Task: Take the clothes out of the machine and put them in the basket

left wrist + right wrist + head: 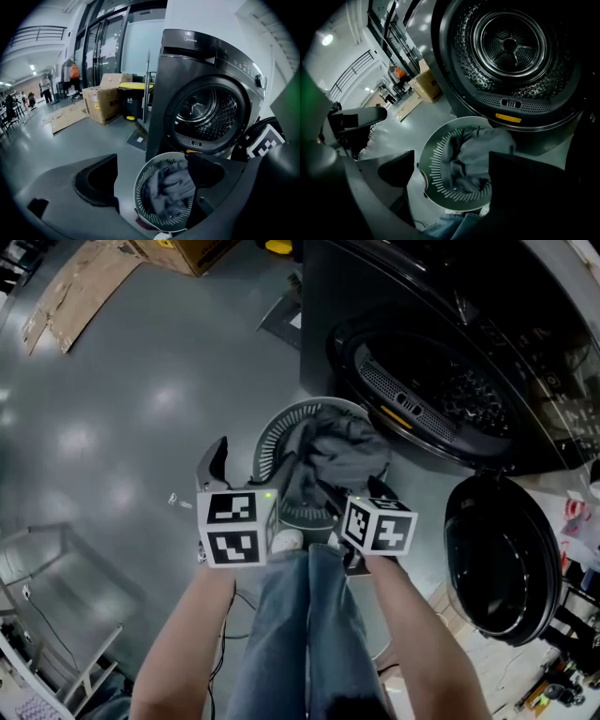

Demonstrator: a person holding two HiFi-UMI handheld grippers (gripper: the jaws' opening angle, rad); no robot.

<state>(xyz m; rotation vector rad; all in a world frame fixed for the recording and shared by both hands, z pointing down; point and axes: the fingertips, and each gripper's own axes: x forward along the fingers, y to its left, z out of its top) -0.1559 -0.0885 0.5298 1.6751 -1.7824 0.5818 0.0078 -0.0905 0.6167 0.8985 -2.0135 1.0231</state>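
A round pale plastic basket with slatted walls [270,439] stands upright on the grey polished floor [141,399], mouth up, just in front of the dark grey front-loading machine [525,352]. The bunched grey clothes [345,457] lie inside the basket. The heap has no clear long axis, but its bulk leans toward the rim nearest the machine, and a fold drapes onto that rim.

The left gripper [150,180] and the right gripper [457,173] hang side by side above the basket, tilted downward. Each has its dark jaws spread wide with nothing pinched between them – only the basket and its load show in the gaps.

The machine's round drum opening [513,47] faces the basket. Its black round door [497,563] is swung wide open on the right in the head view, beside the right gripper.

A leg in blue jeans [309,634] reaches toward the basket's near rim, between the two forearms. Farther off, well clear of the basket, a brown cardboard box [105,96] stands on the floor, with flattened cardboard [80,282] beside it – neither blocks the way
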